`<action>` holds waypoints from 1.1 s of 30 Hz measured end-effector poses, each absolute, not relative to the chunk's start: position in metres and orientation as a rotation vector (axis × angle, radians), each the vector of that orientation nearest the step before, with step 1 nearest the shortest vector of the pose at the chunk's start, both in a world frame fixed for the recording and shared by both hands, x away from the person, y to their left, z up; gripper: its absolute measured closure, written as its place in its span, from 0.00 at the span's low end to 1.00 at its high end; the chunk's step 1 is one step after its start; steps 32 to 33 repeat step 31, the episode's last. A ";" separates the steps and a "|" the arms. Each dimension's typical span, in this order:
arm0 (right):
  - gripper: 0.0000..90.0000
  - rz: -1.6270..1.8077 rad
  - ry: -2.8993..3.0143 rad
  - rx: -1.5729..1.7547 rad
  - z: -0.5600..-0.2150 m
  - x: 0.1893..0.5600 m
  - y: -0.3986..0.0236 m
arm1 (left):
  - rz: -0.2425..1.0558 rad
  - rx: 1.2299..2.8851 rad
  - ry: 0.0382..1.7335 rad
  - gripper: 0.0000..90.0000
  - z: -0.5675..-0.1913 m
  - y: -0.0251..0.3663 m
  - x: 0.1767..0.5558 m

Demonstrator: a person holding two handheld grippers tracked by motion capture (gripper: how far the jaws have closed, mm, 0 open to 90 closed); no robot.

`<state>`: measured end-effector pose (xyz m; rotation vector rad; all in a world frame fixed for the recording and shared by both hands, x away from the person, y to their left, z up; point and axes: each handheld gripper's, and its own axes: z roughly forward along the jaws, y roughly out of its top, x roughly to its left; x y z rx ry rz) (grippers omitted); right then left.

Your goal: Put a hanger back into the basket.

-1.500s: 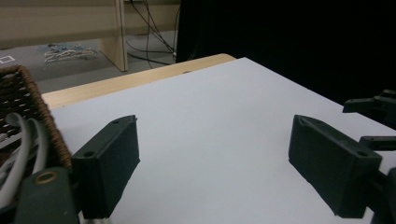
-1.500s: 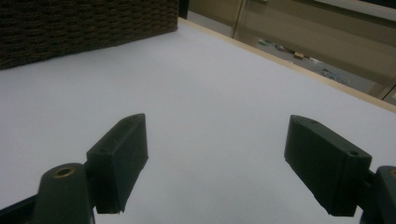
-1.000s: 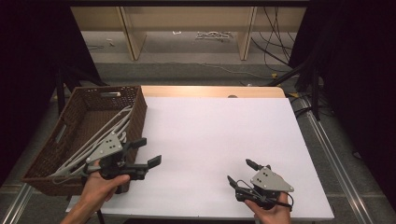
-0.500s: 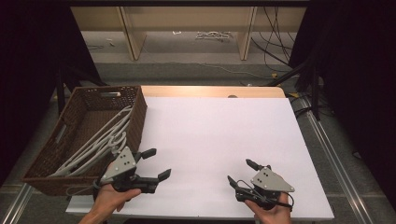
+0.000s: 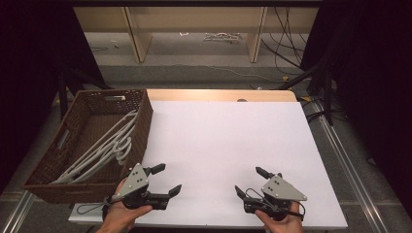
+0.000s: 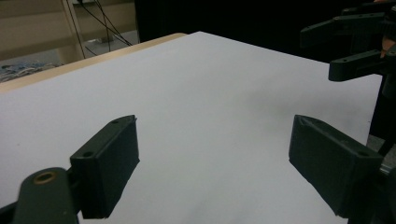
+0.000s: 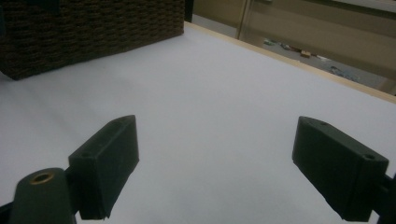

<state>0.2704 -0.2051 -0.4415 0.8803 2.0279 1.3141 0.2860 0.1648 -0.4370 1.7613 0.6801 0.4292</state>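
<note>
At front edge of table (image 5: 218,141): left gripper (image 5: 165,180) and right gripper (image 5: 249,181), jaws wide apart, both empty.
Hangers (image 5: 104,145): lying in basket (image 5: 141,127), at left.
Advice: reach left gripper into basket, close on 1 hanger only.

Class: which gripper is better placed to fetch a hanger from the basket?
Probably the left. The left gripper is open beside the basket holding the white hangers; the right gripper sits across the table.
</note>
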 end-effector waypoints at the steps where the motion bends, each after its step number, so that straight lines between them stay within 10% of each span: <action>1: 0.17 1.319 2.025 0.886 -0.441 0.270 -0.205 | 0.433 1.757 0.679 0.18 -0.437 0.165 0.285; 33: 0.18 1.334 1.994 0.929 -0.439 0.262 -0.209 | 0.464 1.716 0.679 0.18 -0.436 0.173 0.288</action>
